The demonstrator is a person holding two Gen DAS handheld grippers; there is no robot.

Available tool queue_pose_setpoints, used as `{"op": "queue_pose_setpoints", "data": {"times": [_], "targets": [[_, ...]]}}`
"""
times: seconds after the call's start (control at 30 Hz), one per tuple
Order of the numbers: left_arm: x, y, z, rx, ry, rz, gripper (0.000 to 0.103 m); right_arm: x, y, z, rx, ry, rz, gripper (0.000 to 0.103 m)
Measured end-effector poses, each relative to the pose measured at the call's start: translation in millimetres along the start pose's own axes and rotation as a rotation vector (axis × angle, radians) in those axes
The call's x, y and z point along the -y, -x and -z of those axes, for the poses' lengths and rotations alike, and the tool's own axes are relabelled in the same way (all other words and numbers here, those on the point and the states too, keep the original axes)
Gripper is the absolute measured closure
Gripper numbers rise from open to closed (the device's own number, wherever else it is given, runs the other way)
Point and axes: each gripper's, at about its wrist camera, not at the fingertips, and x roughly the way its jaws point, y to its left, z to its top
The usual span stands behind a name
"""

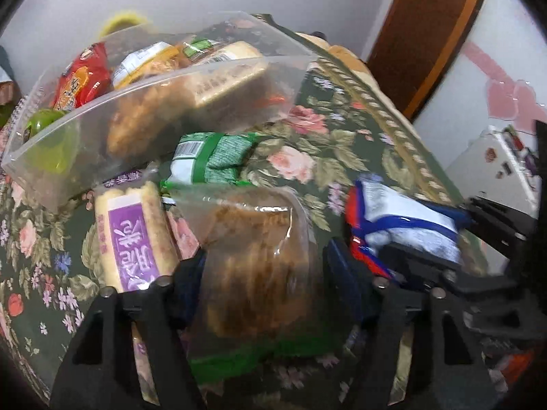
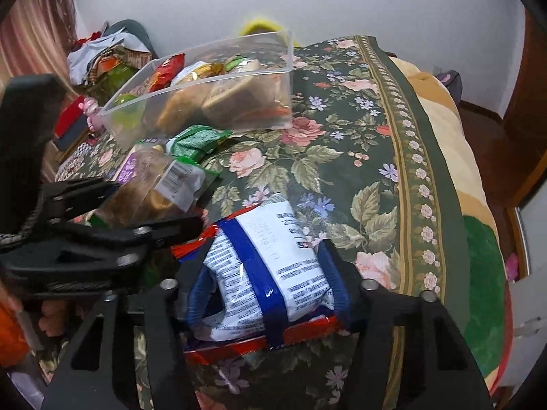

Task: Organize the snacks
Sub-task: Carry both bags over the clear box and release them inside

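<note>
My left gripper (image 1: 263, 263) is shut on a clear pack of brown cakes (image 1: 253, 256), just above the floral cloth. My right gripper (image 2: 266, 270) is shut on a white, blue and red snack bag (image 2: 270, 263); that bag also shows in the left wrist view (image 1: 403, 225). A clear plastic bin (image 1: 102, 126) (image 2: 218, 78) holds several snacks beyond both grippers. A purple-labelled cake pack (image 1: 133, 239) and a green packet (image 1: 212, 157) (image 2: 198, 140) lie on the cloth in front of the bin.
The floral cloth (image 2: 342, 157) covers a bed; its right edge drops off. Clutter is piled at the far left (image 2: 102, 58). A wooden door frame (image 1: 427, 34) and white wall stand behind. The left gripper shows in the right wrist view (image 2: 102, 232).
</note>
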Motion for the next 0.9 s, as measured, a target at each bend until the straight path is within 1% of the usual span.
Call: {"op": "queue_pose_setpoints", "data": {"times": [0.03, 0.1, 0.17, 0.27, 0.43, 0.63, 0.73, 0.9], "targets": [[0, 1, 0, 0.009, -0.002, -0.016, 0.050, 0, 1, 0, 0.001, -0.001, 0.001, 0.054], [-5, 7, 2, 0.025, 0.026, 0.005, 0.056, 0, 4, -1, 0.005, -0.003, -0.006, 0.055], [-11, 13, 4, 0.030, 0.042, 0.011, 0.058, 0, 5, -2, 0.005, -0.007, -0.016, 0.056], [-18, 27, 6, 0.058, 0.049, -0.009, 0.059, 0, 7, -6, 0.018, -0.002, -0.011, 0.056], [-26, 55, 1, 0.123, 0.057, -0.013, 0.059, -3, 16, -20, 0.059, 0.002, -0.016, 0.057], [-39, 84, -20, 0.203, 0.088, -0.006, 0.059, -13, 31, -49, 0.147, 0.037, -0.006, 0.057], [-46, 97, -34, 0.247, 0.094, -0.017, 0.059, -16, 36, -66, 0.189, 0.044, -0.011, 0.057], [-56, 109, -62, 0.293, 0.100, -0.031, 0.059, -22, 35, -95, 0.245, 0.050, -0.022, 0.057]]}}
